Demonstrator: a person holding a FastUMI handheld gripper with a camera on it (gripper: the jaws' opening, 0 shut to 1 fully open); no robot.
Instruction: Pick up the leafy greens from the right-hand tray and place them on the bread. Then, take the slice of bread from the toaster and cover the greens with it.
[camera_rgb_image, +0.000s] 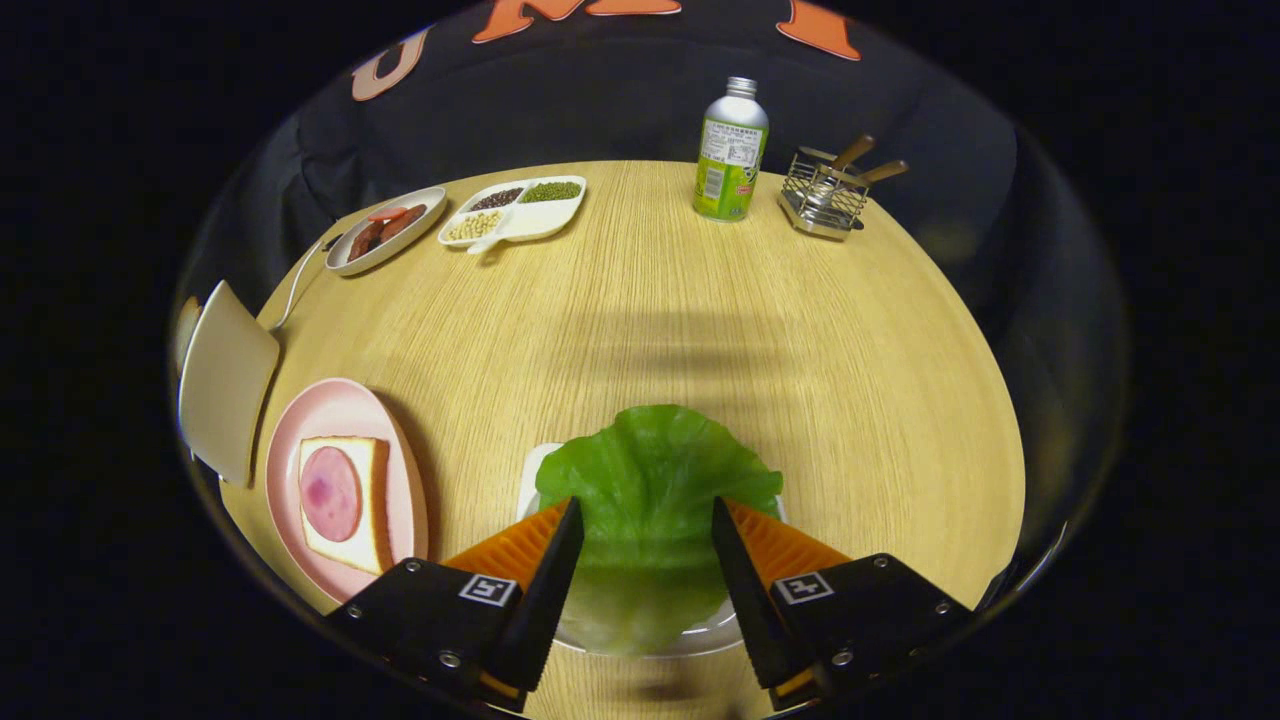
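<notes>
The round worktop (640, 300) carries everything here, wood grain running away from the camera. To the left of the fingers sits a pink plate (345, 410) with a slice of bread (368, 500) on it, and on the bread a round of ham (330, 493); no greens lie on that bread now. Left of the plate stands a pale slab-sided thing, probably the toaster (225, 380), though whether a slice sits in it I cannot tell. The greens (650, 480), one broad lettuce leaf, lie in a shallow tray (535, 470) that they nearly hide, directly between the fingers and spreading on just ahead of them. The leaf's ribs run fore and aft, along the line of the fingers, with its pale stem end nearest the camera and its frilled edge farthest. The gripper (645, 525) is held low over the leaf with its fingers well apart, one tip over each flank of the leaf, pressing on nothing as far as shows. A pinch from here, I judge, would gather the leaf across its width, and the carry would then go left to the bread. At the far edge stand a bottle (732, 150), a wire caddy (825, 190) and two dishes (515, 212) of food
</notes>
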